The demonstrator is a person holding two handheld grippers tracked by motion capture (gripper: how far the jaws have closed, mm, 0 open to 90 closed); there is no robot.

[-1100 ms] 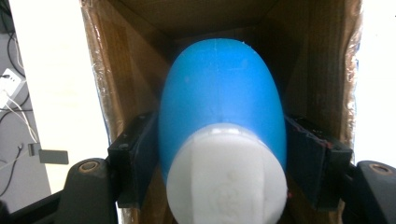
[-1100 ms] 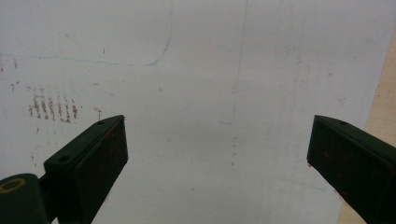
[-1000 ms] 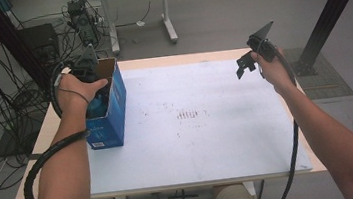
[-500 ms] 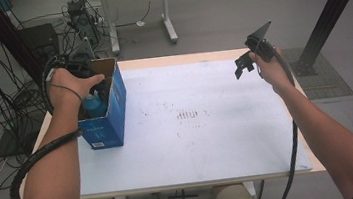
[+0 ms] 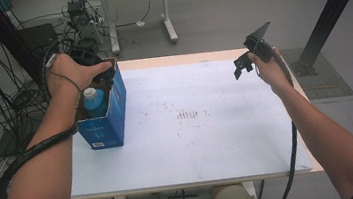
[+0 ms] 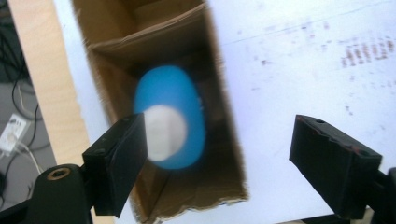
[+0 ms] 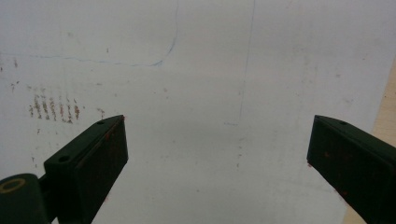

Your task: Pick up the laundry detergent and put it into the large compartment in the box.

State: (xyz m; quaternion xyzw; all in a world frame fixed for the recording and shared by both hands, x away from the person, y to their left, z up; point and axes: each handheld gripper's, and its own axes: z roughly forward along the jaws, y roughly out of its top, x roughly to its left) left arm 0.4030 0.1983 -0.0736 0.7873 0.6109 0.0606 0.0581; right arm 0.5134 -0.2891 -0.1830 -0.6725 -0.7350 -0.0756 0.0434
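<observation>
Bottle stands in box, left of frame, not yet gripped. Left gripper wide above it; right gripper wide, empty, idle over table.

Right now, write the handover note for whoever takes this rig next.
Left gripper: open, above the blue box, jaws either side of the blue bottle, not gripping.
Right gripper: open, empty, raised over the white table on the right.
Bottle stands upright in the box, white cap up.
Done: left gripper lined up.
Left: probably close on the bottle and lift it out.
</observation>
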